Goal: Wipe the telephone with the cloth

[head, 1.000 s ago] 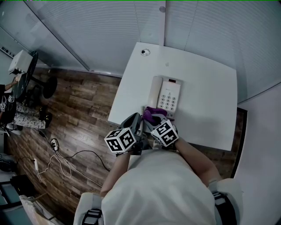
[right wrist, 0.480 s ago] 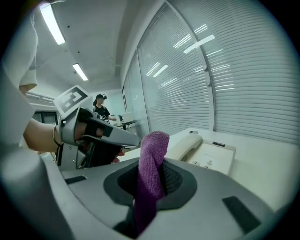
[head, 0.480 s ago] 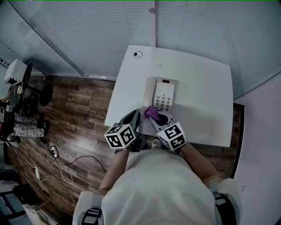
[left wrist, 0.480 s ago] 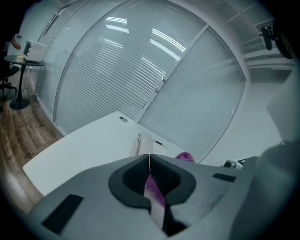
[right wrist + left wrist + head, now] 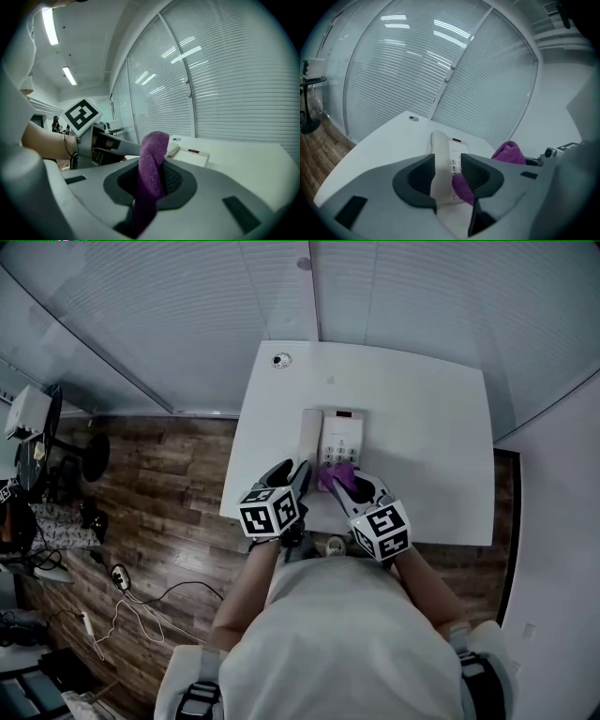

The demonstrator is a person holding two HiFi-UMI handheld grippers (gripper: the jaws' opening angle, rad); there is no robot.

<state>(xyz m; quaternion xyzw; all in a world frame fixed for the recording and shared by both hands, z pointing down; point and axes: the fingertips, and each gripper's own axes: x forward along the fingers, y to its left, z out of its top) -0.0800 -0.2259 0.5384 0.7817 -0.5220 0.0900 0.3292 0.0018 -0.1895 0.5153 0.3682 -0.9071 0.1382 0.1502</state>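
White bench (image 5: 441, 456), round grommet (image 5: 280, 360) at its far-left corner. Slatted blinds (image 5: 187, 306) behind glass beyond the bench. Dark wood-plank floor (image 5: 159, 484) to the left, with loose cables (image 5: 119, 577) lying on it.

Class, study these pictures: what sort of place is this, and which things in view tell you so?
Most likely an office or meeting room: a desk telephone sits on a plain white table, glass walls with slatted blinds stand behind it, and the floor is wood-patterned.

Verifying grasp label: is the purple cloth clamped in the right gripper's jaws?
Yes, the right gripper is closed on the purple cloth, which sticks up between its jaws.
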